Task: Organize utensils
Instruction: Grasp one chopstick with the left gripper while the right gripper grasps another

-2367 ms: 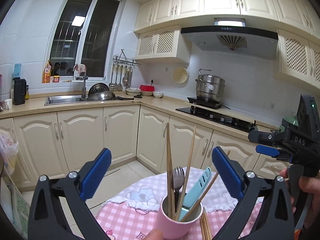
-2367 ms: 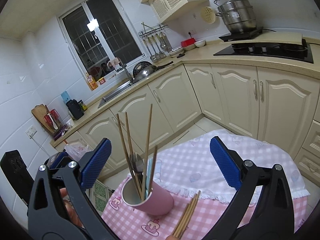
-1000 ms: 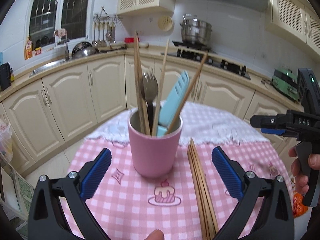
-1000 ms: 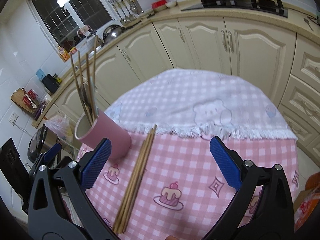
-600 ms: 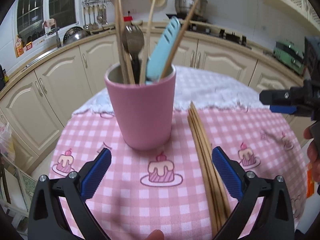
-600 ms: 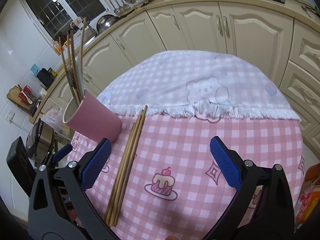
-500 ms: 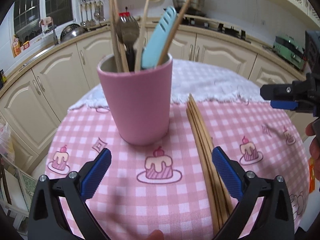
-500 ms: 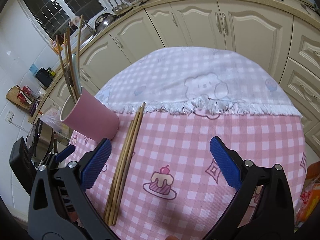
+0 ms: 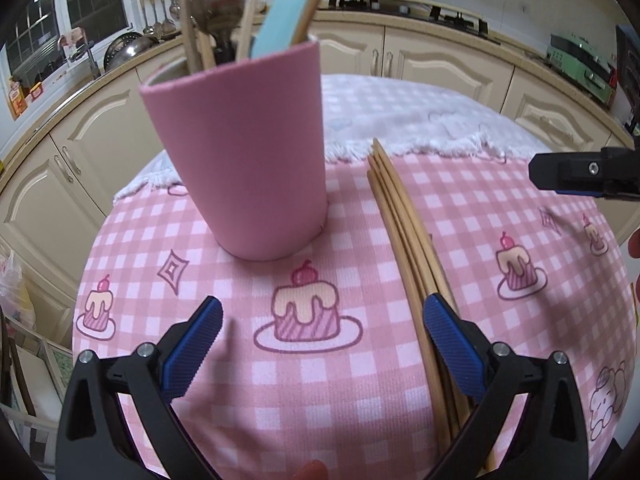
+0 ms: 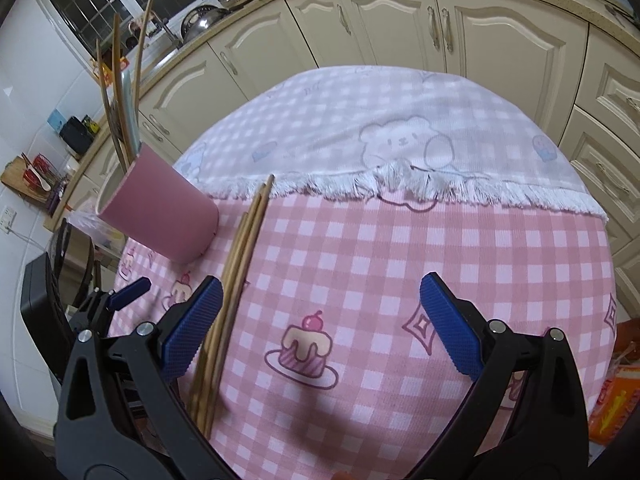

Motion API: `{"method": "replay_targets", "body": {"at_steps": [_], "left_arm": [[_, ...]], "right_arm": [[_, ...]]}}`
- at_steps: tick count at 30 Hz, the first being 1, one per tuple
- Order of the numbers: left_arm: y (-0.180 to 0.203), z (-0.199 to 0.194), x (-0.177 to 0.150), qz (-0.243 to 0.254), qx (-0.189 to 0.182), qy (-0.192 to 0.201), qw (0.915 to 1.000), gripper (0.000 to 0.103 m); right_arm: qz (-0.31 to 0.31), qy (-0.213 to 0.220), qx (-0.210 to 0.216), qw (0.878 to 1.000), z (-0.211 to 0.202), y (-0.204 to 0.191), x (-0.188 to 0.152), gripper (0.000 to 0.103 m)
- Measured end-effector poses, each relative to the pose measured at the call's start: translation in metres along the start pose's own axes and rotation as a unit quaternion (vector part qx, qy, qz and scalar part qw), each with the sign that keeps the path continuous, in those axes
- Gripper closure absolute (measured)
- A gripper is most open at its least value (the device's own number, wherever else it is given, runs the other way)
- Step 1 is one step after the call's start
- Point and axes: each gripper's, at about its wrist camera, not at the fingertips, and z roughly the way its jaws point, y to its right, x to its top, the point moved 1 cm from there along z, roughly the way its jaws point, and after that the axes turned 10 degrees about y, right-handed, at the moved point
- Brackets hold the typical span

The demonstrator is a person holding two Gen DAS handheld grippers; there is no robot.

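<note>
A pink cup stands on the pink checked tablecloth and holds chopsticks, a metal spoon and a light blue utensil. A bundle of wooden chopsticks lies flat to the right of the cup. My left gripper is open and empty, low over the cloth in front of the cup, its right finger by the bundle. My right gripper is open and empty, above the cloth to the right of the chopsticks and the cup.
The small round table has a white fringed cloth on its far half. Cream kitchen cabinets and a counter with a sink and a hob stand behind it. The right gripper shows at the right edge of the left wrist view.
Both grippers have come down and closer to the table. The cup and the loose chopsticks now look much larger and nearer. Nothing was picked up.
</note>
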Motion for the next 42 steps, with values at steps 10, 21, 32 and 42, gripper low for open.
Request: {"method": "replay_targets", "body": {"at_steps": [10, 21, 32, 42], "left_arm": [[-0.004, 0.011, -0.003, -0.008, 0.008, -0.006, 0.9999, 0.004], [-0.026, 0.004, -0.012, -0.01, 0.005, -0.001, 0.9999, 0.004], [-0.031, 0.004, -0.013, -0.018, -0.004, -0.001, 0.9998, 0.004], [-0.028, 0.006, -0.011, -0.013, -0.004, -0.005, 0.9999, 0.004]], "right_arm": [[-0.075, -0.046, -0.031, 0.996, 0.023, -0.023, -0.018, 0.006], [-0.15, -0.076, -0.062, 0.984, 0.049, -0.055, -0.03, 0.006], [-0.166, -0.102, -0.079, 0.978, 0.06, -0.07, -0.029, 0.006], [-0.182, -0.111, -0.103, 0.972, 0.065, -0.073, -0.032, 0.006]]}}
